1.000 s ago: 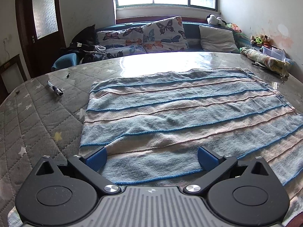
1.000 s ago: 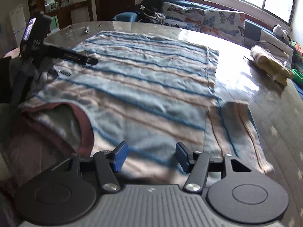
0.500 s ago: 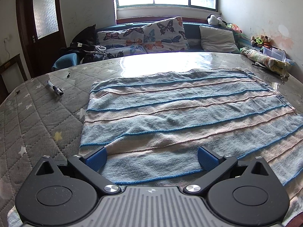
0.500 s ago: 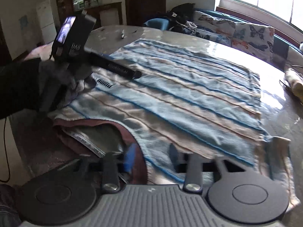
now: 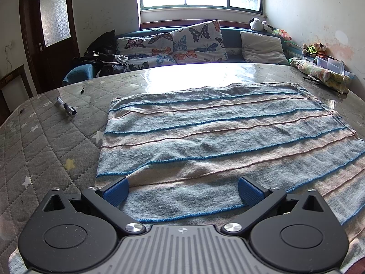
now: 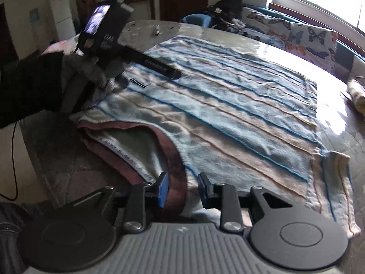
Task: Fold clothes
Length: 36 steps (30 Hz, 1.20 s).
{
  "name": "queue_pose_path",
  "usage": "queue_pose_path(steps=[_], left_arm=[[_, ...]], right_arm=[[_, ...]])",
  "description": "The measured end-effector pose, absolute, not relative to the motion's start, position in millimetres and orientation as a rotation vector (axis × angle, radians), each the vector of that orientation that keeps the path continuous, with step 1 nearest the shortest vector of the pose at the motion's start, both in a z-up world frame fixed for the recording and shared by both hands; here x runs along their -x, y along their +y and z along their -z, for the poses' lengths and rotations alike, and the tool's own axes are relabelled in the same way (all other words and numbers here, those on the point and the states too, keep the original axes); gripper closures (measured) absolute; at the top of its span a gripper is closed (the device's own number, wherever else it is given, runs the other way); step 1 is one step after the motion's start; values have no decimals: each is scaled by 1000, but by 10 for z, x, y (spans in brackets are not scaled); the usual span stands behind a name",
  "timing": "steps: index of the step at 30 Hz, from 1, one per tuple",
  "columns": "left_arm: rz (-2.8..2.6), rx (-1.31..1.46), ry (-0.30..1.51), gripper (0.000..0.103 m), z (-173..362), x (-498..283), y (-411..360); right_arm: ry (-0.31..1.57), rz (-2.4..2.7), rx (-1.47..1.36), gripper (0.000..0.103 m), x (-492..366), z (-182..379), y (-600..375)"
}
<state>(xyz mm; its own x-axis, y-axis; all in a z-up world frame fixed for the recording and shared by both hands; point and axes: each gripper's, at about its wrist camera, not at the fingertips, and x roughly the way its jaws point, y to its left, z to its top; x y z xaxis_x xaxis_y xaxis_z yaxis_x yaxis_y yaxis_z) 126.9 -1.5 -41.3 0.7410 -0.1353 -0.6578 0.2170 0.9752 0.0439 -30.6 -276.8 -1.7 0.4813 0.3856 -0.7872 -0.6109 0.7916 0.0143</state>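
Observation:
A striped sweater (image 5: 216,137), light blue and beige with thin blue lines, lies flat on the table. My left gripper (image 5: 182,191) hovers open over its near edge, pads wide apart and touching no cloth. In the right wrist view the sweater (image 6: 228,105) shows its maroon collar (image 6: 175,166) at the near side and one sleeve (image 6: 330,182) folded in at the right. My right gripper (image 6: 183,189) is shut on that collar, the maroon band pinched between its blue pads. A gloved hand (image 6: 34,84) holds the left gripper's fingers (image 6: 159,66) over the far left corner.
The table (image 5: 45,148) has a grey quilted cover with stars under a glossy top. A pen (image 5: 67,109) lies at the left; a rolled cloth (image 5: 319,73) and a plastic box (image 5: 330,62) sit far right. A sofa with butterfly cushions (image 5: 194,43) stands behind.
My right gripper has slid left along the sweater's near edge to the collar, and its jaws have narrowed onto the maroon band. The left gripper has not moved.

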Motion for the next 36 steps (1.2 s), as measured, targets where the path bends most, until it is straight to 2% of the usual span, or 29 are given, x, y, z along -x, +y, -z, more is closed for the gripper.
queue_pose_path(steps=[5, 7, 12, 25, 36], left_arm=[[193, -121, 711, 0, 413, -1268, -16], [193, -121, 711, 0, 412, -1267, -14], [193, -121, 711, 0, 413, -1270, -13], [196, -156, 708, 0, 377, -1262, -47], [357, -201, 628, 0, 59, -683, -298]], right_arm=[[854, -535, 176, 68, 237, -35, -3071], [858, -518, 102, 62, 208, -47, -3230], [857, -577, -15, 63, 287, -88, -3416], [898, -638, 95, 61, 453, 74, -3149], [826, -534, 16, 61, 409, -97, -3443]])
